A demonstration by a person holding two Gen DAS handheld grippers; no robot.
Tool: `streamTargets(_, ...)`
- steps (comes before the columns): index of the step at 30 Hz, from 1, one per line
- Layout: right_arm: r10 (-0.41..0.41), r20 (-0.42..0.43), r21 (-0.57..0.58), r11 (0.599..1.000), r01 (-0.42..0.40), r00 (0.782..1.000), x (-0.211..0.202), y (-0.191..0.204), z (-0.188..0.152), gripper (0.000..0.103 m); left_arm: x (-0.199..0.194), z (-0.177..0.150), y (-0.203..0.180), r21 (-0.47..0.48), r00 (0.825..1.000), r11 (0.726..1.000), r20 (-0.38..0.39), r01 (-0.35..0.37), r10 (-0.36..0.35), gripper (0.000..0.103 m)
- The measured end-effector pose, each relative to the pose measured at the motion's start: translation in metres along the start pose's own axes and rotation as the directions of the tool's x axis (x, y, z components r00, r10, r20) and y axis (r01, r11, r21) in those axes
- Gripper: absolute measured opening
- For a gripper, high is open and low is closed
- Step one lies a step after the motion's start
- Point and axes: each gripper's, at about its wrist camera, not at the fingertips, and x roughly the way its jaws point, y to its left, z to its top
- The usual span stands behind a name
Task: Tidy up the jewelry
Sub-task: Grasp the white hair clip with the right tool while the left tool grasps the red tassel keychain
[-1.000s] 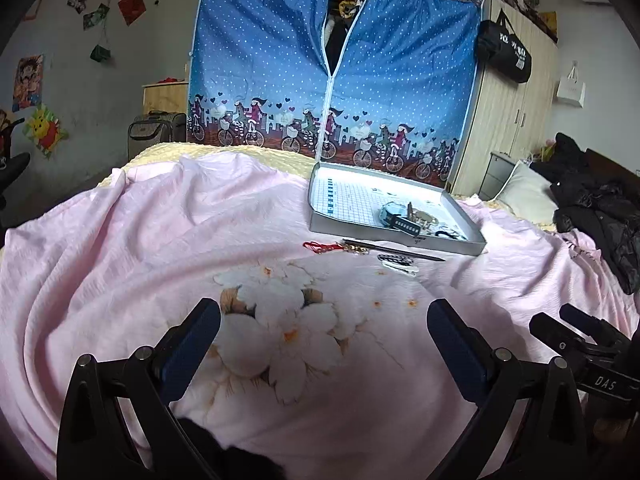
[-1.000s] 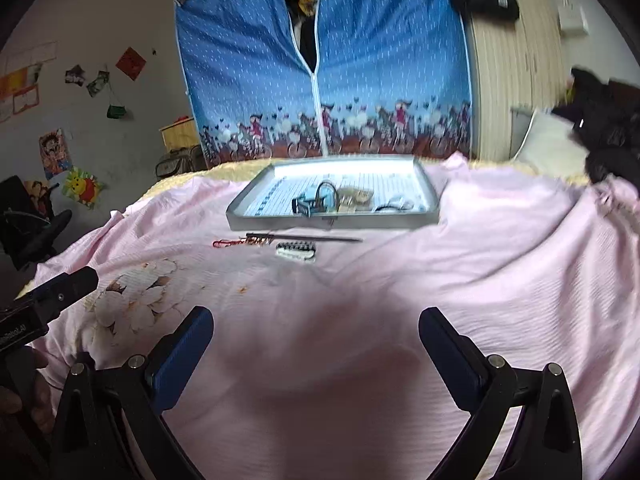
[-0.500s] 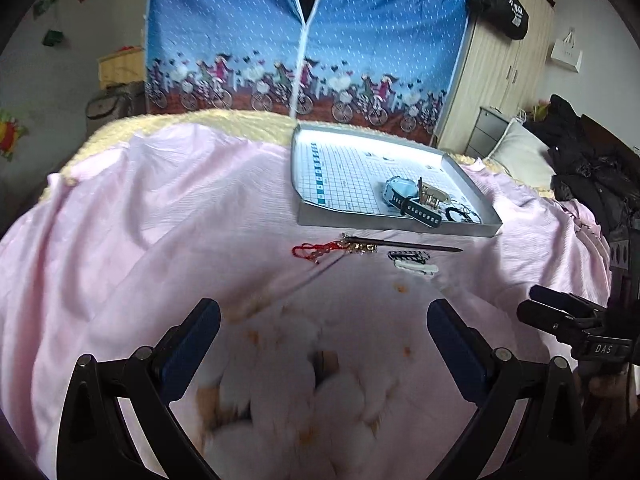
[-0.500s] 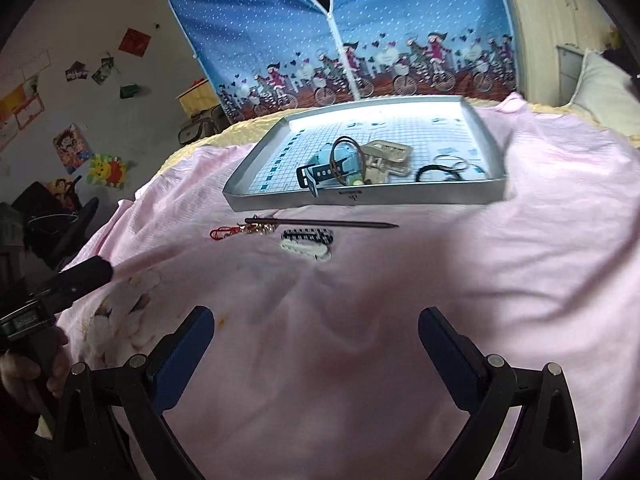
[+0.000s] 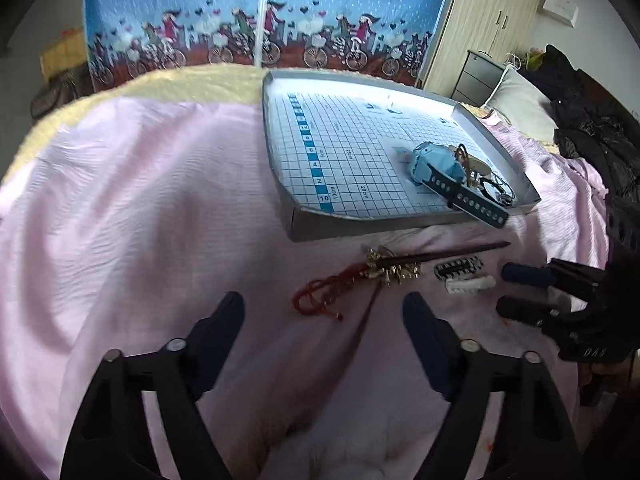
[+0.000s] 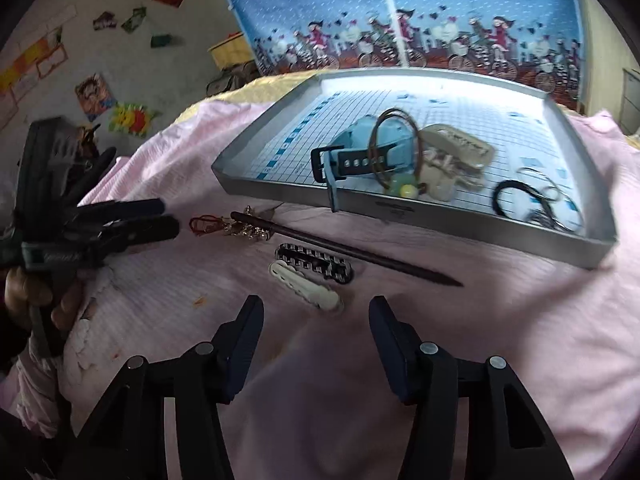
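We judge approach step: both grippers, left & right, jaws apart & empty, over bed w/ hair stick, red cord, two clips lying just before tray; next needs closing on one piece.

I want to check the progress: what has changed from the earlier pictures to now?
Both grippers came forward toward the loose items in front of the tray, and their jaws narrowed but hold nothing. The left gripper now faces the red cord, the right gripper the white clip. The hairpin, clips and tray contents stayed in place.
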Motion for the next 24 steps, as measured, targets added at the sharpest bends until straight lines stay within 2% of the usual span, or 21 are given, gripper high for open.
streamTargets(5,0.016,-0.044,-0.012,1.0,-0.016,0.999,0.017,-0.005,0.003,0.046,0.018,0.015,-0.002,0.073,0.998,0.997,-0.054,0.034,-0.03,0.072)
streamTargets(6,0.016,-0.047,-0.014,1.0,-0.017,0.999,0.017,-0.004,0.003,0.044,0.023,0.016,-0.004,0.089,0.997,0.995,-0.074,0.037,-0.03,0.07)
streamTargets(7,0.017,-0.047,-0.015,1.0,-0.018,0.999,0.016,-0.004,0.003,0.041,0.03,0.016,-0.006,0.107,0.994,0.993,-0.105,0.04,-0.029,0.065)
streamTargets(8,0.018,-0.048,-0.015,1.0,-0.019,0.999,0.016,-0.004,0.002,0.034,0.036,0.015,-0.008,0.116,0.991,0.992,-0.128,0.041,-0.026,0.049)
streamTargets(9,0.02,-0.049,-0.014,1.0,-0.02,0.999,0.015,-0.004,0.002,0.027,0.04,0.013,-0.01,0.128,0.988,0.991,-0.153,0.038,-0.018,0.038)
streamTargets(11,0.022,-0.057,-0.019,1.0,-0.023,0.998,0.014,-0.002,0.0,0.023,0.042,0.009,-0.013,0.15,0.988,0.988,-0.158,0.028,-0.004,0.032)
streamTargets(12,0.022,-0.06,-0.023,0.999,-0.024,0.998,0.014,-0.001,0.0,0.022,0.041,0.008,-0.013,0.153,0.988,0.988,-0.156,0.037,-0.013,0.025)
streamTargets(15,0.031,-0.073,-0.044,0.998,-0.034,0.997,0.014,0.005,-0.001,0.018,0.039,0.003,-0.012,0.148,0.986,0.987,-0.161,0.066,-0.042,0.015)
streamTargets(18,0.047,-0.083,-0.06,0.997,-0.052,0.995,0.012,0.01,-0.003,0.017,0.036,0.001,-0.013,0.128,0.984,0.988,-0.165,0.09,-0.068,0.013)
streamTargets(24,0.016,-0.069,-0.066,0.998,-0.02,0.997,0.021,0.014,0.0,0.017,0.04,0.002,-0.008,0.078,0.98,0.994,-0.186,0.081,-0.065,0.014)
